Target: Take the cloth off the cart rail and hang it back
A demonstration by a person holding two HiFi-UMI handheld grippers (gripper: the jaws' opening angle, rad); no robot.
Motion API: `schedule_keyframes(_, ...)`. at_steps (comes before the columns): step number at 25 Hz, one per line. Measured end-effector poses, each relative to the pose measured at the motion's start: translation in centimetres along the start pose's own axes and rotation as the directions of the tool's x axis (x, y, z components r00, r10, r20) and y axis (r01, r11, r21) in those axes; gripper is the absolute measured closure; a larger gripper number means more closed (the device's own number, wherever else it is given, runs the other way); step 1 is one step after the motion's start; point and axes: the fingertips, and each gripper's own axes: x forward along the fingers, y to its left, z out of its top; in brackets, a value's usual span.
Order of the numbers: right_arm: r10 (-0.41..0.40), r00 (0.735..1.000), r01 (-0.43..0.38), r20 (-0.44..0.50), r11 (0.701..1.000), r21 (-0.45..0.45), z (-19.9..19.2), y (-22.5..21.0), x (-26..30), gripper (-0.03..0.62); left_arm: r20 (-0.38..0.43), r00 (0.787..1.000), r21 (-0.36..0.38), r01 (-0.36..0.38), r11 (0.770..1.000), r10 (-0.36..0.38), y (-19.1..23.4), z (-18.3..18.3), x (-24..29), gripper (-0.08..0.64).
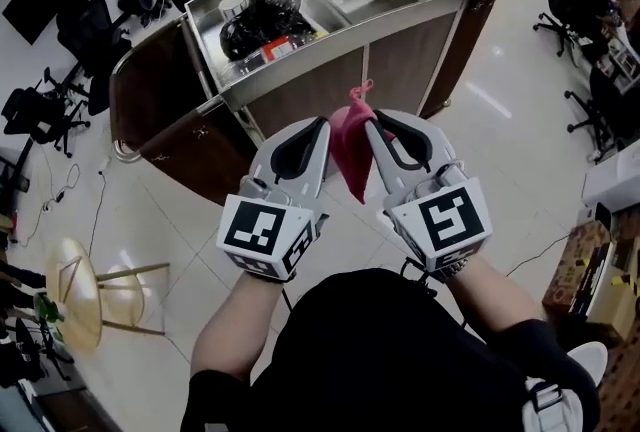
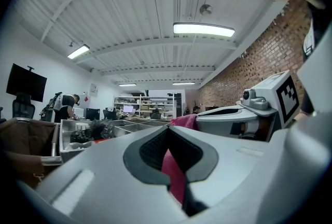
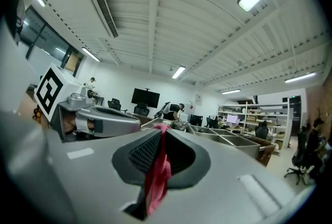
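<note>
Both sets of fingers are clamped on the pink cloth (image 1: 350,148). The left gripper (image 1: 320,130) and right gripper (image 1: 373,128) pinch its upper edge side by side, so it hangs bunched between them toward 6 o'clock, clear of the steel cart (image 1: 400,60) at 12 o'clock. It looks light, thin and floppy, with no stiffness to rely on, so I expect it to sag wherever it's unsupported. The upper edge seems the right hold. I'd spread the two pinches apart before draping, since a shallow grip on soft fabric could slip.
</note>
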Motion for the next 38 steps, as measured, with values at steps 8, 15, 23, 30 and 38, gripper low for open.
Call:
schedule_keyframes(8, -0.100, 0.995, 0.100, -0.017, 0.995, 0.018, -2.9, -11.1, -5.2, 0.571, -0.025, 0.993, -0.001, 0.118, 0.993, -0.118, -7.4, -2.0, 11.1, 0.560)
schedule_keyframes(15, -0.213, 0.977, 0.214, -0.011, 0.977, 0.023, -4.6, -16.6, -11.9, 0.571, -0.024, 0.973, 0.011, 0.230, 0.973, -0.230, -15.0, -3.2, 15.6, 0.560)
schedule_keyframes(23, -0.320, 0.946, 0.322, -0.051, 0.946, 0.038, -6.9, -23.1, -14.5, 0.571, -0.033, 0.944, -0.012, 0.327, 0.945, -0.328, -18.6, -5.4, 22.0, 0.560)
schedule_keyframes(30, -0.391, 0.912, 0.399, -0.120, 0.915, 0.052, -9.6, -28.6, -15.0, 0.571, -0.026, 0.917, -0.030, 0.397, 0.917, -0.398, -20.0, -7.2, 28.3, 0.560)
schedule_keyframes(38, -0.427, 0.893, 0.433, -0.140, 0.901, 0.012, -13.3, -38.0, -11.6, 0.571, -0.021, 0.901, -0.087, 0.430, 0.899, -0.433, -18.6, -10.9, 38.2, 0.560)
